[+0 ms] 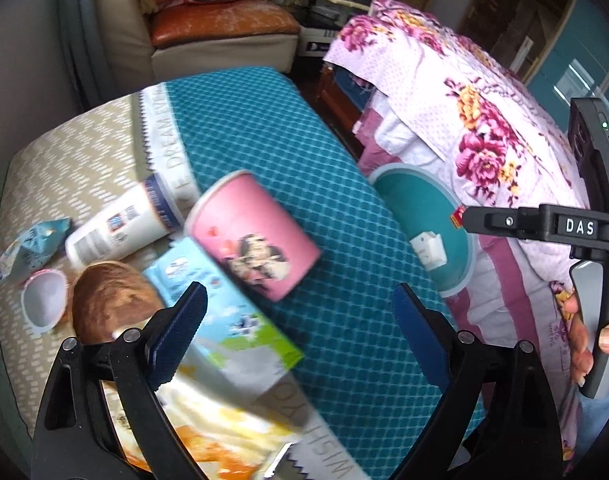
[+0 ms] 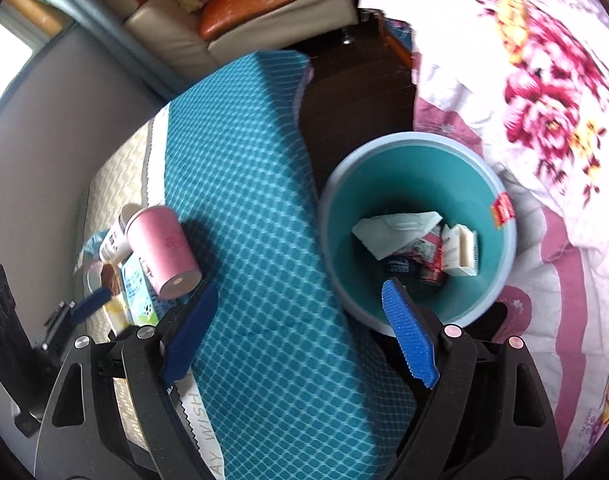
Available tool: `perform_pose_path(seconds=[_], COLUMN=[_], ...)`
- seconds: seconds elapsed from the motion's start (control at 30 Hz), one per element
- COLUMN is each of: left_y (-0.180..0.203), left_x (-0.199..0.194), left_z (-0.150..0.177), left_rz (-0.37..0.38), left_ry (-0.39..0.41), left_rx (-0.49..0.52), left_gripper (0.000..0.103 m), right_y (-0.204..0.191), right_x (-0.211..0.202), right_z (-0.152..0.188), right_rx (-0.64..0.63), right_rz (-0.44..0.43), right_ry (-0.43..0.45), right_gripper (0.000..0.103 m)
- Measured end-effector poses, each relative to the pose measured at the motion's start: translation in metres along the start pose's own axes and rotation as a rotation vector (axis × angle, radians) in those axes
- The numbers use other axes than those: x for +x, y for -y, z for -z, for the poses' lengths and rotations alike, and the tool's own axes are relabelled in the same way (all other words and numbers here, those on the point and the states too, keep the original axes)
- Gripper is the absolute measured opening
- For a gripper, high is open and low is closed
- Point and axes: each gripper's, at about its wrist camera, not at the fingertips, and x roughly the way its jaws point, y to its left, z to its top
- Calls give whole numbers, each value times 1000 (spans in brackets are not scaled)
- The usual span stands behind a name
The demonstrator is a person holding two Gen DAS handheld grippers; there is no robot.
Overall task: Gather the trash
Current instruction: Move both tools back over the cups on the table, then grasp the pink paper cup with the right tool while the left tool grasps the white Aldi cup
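1. Far left of the left gripper [image 1: 300,312], a crumpled blue wrapper [image 1: 32,246], a white cup [image 1: 44,300] and a brown round thing [image 1: 108,300] lie on the patterned cloth [image 1: 264,128].
2. Just ahead of its left finger lie a white bottle [image 1: 120,226], a blue-green carton [image 1: 224,312] and a pink can [image 1: 256,236]; its jaws gape wide, holding nothing.
3. The right gripper [image 2: 300,328], jaws wide and empty, hangs beside the teal bin [image 2: 420,160], which holds paper scraps [image 2: 392,228] just past its right finger.
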Motion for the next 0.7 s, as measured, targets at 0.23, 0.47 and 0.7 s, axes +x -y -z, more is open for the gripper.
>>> perform_pose_path(seconds=[0.23, 0.47, 0.7], left_y=[-61, -112, -139], left_x=[-16, -23, -21], left_z=[13, 22, 16], left_rz=[-64, -108, -141], left_ry=[15, 14, 4], left_rx=[-46, -86, -51], left_gripper=[93, 93, 93], right_y=[-61, -117, -149], right_x=[22, 53, 87], right_z=[-4, -13, -22], right_rx=[-174, -299, -343], right_rz=[39, 38, 28], right_ry=[-67, -148, -204], right_gripper=[80, 80, 80])
